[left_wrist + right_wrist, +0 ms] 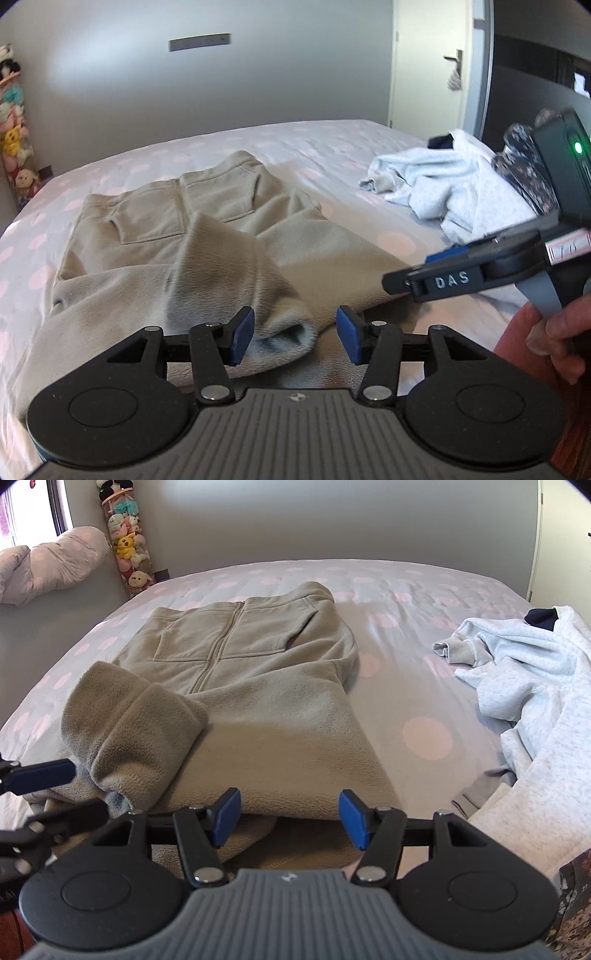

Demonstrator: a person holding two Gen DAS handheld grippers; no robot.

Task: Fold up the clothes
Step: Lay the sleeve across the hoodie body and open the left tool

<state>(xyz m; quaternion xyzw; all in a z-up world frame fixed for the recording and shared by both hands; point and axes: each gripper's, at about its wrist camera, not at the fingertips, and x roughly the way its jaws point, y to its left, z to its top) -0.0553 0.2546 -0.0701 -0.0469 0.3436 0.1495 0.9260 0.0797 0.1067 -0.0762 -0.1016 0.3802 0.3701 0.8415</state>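
Note:
A beige fleece jacket (207, 236) lies on the bed, pockets and zipper facing up; it also shows in the right wrist view (258, 686). One sleeve (140, 731) is folded over its near part, its cuff (280, 332) towards me. My left gripper (295, 338) is open, its blue pads on either side of the cuff, empty. My right gripper (290, 819) is open and empty just above the jacket's near edge; it appears from the side in the left wrist view (402, 277).
The bed (424, 590) has a grey sheet with pink dots. A crumpled pale grey sweatshirt (524, 672) and a camouflage garment (524, 170) lie at the right. Plush toys (127, 542) hang in the far left corner. A door (428, 62) stands at the back right.

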